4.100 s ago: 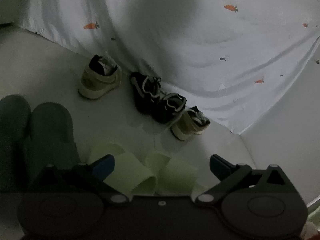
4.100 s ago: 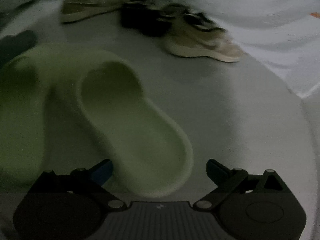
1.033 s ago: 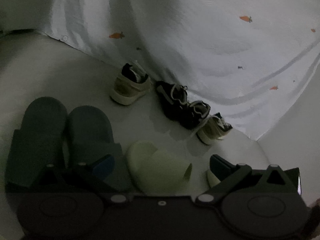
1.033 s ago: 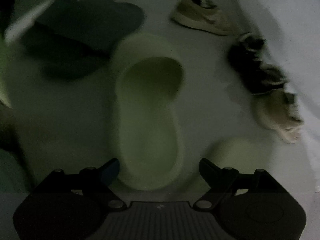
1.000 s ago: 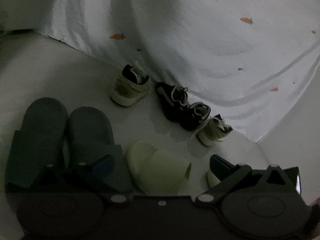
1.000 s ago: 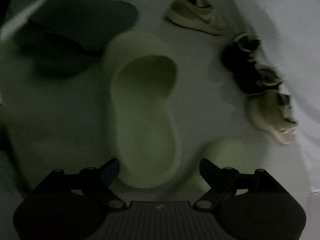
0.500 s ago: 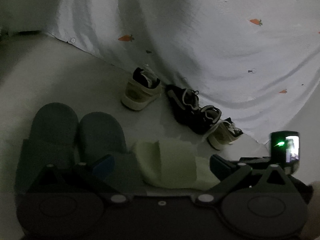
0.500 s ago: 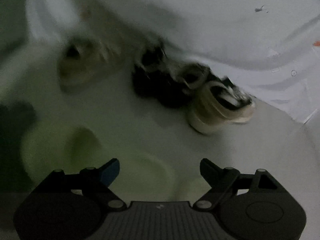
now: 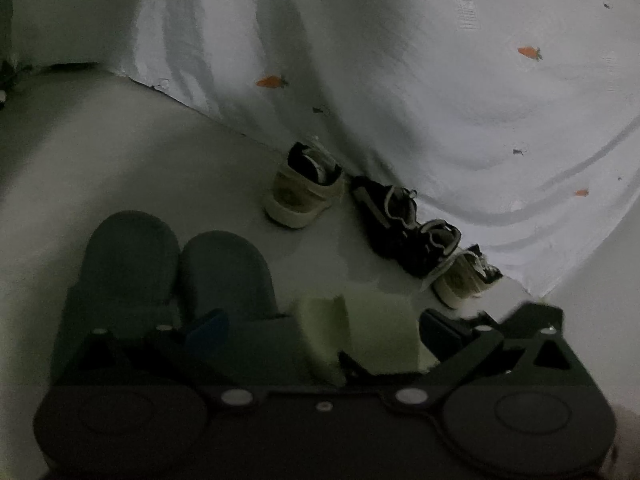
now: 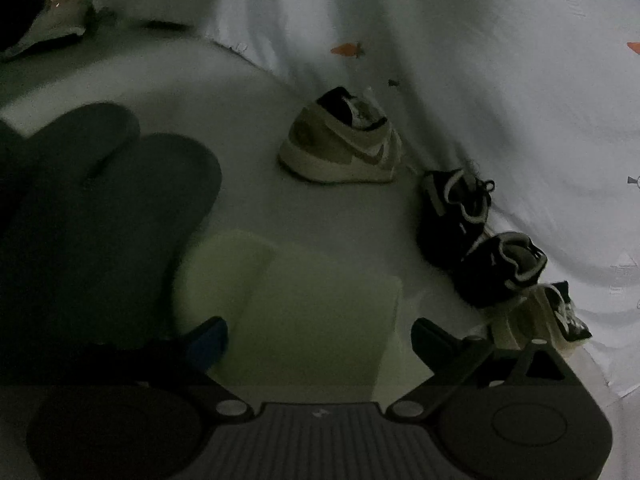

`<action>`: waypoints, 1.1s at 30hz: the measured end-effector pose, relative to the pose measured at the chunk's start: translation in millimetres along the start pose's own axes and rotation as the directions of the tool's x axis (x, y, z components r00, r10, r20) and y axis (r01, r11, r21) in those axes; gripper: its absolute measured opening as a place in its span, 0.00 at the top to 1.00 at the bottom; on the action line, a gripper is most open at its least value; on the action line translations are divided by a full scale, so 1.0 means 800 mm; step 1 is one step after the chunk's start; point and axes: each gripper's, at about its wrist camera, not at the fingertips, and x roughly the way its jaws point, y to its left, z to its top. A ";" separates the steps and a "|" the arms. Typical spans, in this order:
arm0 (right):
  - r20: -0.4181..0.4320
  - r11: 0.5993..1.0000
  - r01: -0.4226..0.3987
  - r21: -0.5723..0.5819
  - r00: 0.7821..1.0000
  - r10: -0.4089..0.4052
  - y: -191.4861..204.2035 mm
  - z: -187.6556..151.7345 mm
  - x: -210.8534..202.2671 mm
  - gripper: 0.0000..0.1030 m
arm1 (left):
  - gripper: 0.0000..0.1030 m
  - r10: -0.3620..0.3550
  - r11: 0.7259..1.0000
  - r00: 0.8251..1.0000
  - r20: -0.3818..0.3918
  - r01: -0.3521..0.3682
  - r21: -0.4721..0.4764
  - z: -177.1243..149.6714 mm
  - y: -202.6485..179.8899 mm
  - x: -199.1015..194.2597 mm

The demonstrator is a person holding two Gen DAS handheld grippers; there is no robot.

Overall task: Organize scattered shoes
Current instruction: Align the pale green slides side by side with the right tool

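Dim light, both wrist views grainy. My left gripper (image 9: pixel 324 326) hangs low over the floor (image 9: pixel 120 152) with its fingers spread wide and nothing between them; my right gripper (image 10: pixel 320 338) is likewise spread and empty. Green slides (image 10: pixel 312 304) lie directly ahead of the right gripper, between its fingertips in the picture but not touched as far as I can tell; in the left view the same pale green shapes (image 9: pixel 360 328) sit just past my fingertips, partly hidden by the gripper body. Grey slides (image 9: pixel 176 276) lie side by side to the left of the green ones, toes pointing away from me; in the right view they show as a dark mass (image 10: pixel 120 200) at left, edge close to the green. Farther off, along the hem of a white sheet (image 9: pixel 440 100) printed with small carrots, sits a tan sneaker (image 10: pixel 344 144), then two black sneakers (image 10: pixel 476 232) touching each other, then a second tan sneaker (image 10: pixel 540 320) pressed against the nearer black one. The first tan sneaker stands apart from its mate, with the black pair between them. A crumpled shiny bag (image 10: pixel 60 8) lies at far left.
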 end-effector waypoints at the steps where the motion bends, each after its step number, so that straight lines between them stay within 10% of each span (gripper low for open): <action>1: -0.007 1.000 -0.006 0.003 1.000 0.006 -0.001 -0.003 -0.005 0.05 | 0.00 0.002 1.000 1.000 0.001 -0.002 0.000 0.000 0.000 0.000; 13: -0.214 0.977 -0.108 0.182 0.966 0.146 -0.088 -0.102 -0.073 0.04 | 0.00 -0.047 0.998 0.998 -0.032 0.048 0.037 -0.007 -0.026 0.016; 16: -0.116 0.869 -0.197 0.455 0.954 0.277 -0.125 -0.101 -0.088 0.02 | 0.00 -0.063 0.997 0.997 -0.052 0.066 0.052 -0.011 -0.036 0.021; 18: -0.034 0.723 -0.252 0.643 0.934 0.356 -0.141 -0.099 -0.080 0.00 | 0.00 -0.077 0.995 0.995 -0.062 0.080 0.061 -0.013 -0.043 0.023; 22: -0.083 0.657 -0.176 0.733 0.936 0.343 -0.132 -0.078 -0.040 0.00 | 0.00 -0.085 0.993 0.994 -0.068 0.090 0.075 -0.015 -0.050 0.022; 33: -0.286 0.727 0.049 0.685 0.936 0.206 -0.102 -0.032 0.016 0.00 | 0.00 -0.038 0.999 0.997 -0.064 0.040 0.035 -0.030 -0.022 -0.003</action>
